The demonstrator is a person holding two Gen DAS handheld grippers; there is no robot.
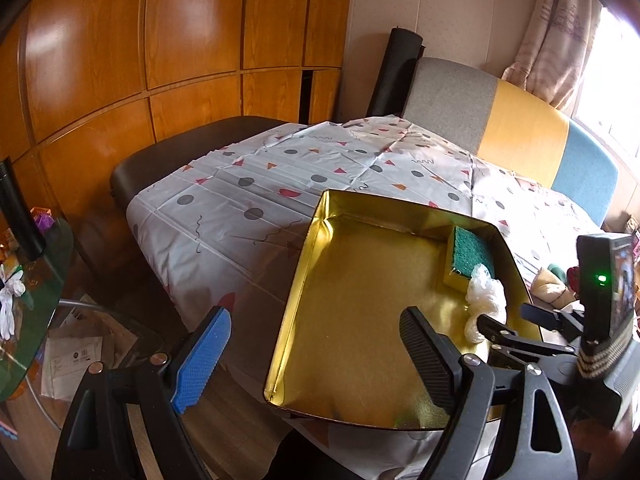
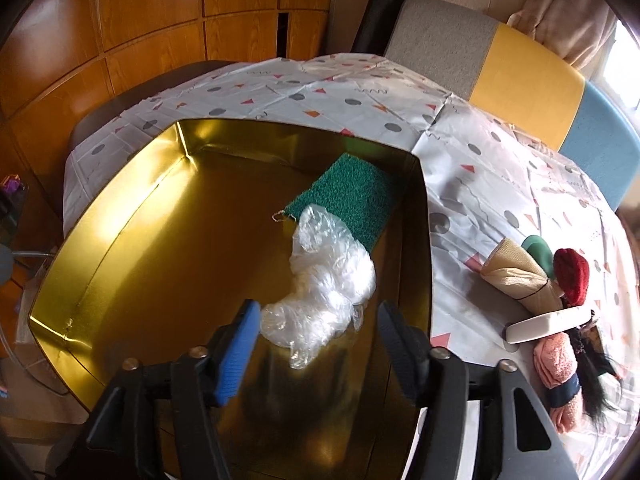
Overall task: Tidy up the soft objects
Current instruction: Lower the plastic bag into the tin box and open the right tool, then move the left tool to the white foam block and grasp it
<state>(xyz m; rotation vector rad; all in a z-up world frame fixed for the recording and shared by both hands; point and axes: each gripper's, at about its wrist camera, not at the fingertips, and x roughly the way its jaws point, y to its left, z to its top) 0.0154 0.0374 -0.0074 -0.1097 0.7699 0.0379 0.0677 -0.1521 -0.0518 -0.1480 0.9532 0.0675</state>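
The right gripper [image 2: 316, 344] stands spread over the gold tin [image 2: 120, 216]; the crumpled plastic bag [image 2: 320, 280] lies between its fingers, and only the blue pad seems to touch it, so I judge the bag is set down, not pinched. Just beyond the bag, the green sponge [image 2: 352, 196] lies against the far wall of the tin. The left gripper [image 1: 316, 356] is also spread and holds nothing, waiting at the near-left side of the tin. The step in hand seems to be the release. The next move probably calls for lifting out and reaching right, to the pile of soft things [image 2: 560, 304] on the patterned cloth [image 2: 480, 184]. Behind are a striped headboard [image 2: 520, 60] and wooden wardrobe doors [image 2: 140, 40].
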